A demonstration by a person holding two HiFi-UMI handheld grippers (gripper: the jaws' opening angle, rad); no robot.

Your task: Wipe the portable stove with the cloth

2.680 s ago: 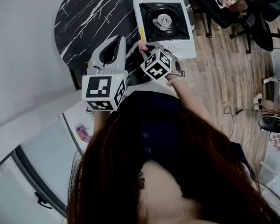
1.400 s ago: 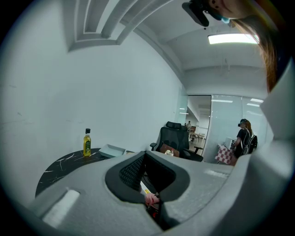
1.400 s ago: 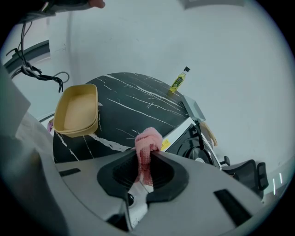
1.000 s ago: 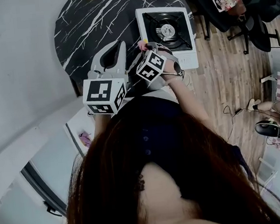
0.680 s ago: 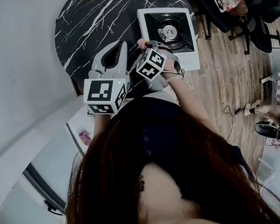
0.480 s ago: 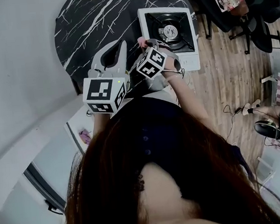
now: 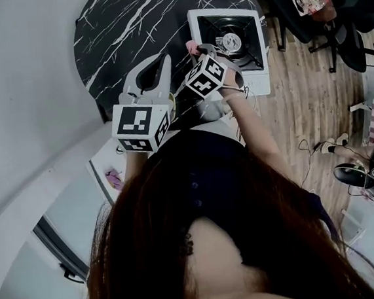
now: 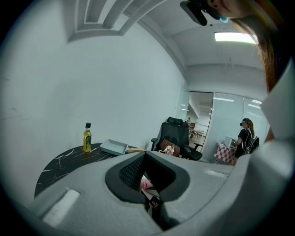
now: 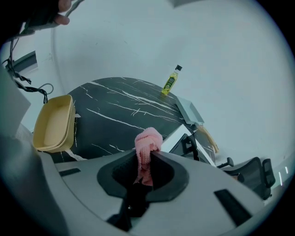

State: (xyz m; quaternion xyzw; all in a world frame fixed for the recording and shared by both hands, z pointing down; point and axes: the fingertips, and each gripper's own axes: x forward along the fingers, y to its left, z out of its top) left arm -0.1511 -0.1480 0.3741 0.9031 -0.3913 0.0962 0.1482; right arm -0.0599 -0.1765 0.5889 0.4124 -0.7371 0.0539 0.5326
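Long reddish-brown hair (image 7: 150, 247) covers your dark buttoned top (image 7: 205, 167), while your grey left tongs (image 7: 160, 59) and right tongs (image 7: 195, 47) carry black-and-white marker cubes (image 7: 138, 125).

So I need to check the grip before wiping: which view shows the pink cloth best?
The right gripper view: the pink cloth sits bunched and pinched in the right claw, close up. The head view shows only a small pink tip of it beyond the marker cube; the left gripper view shows just a pink sliver.
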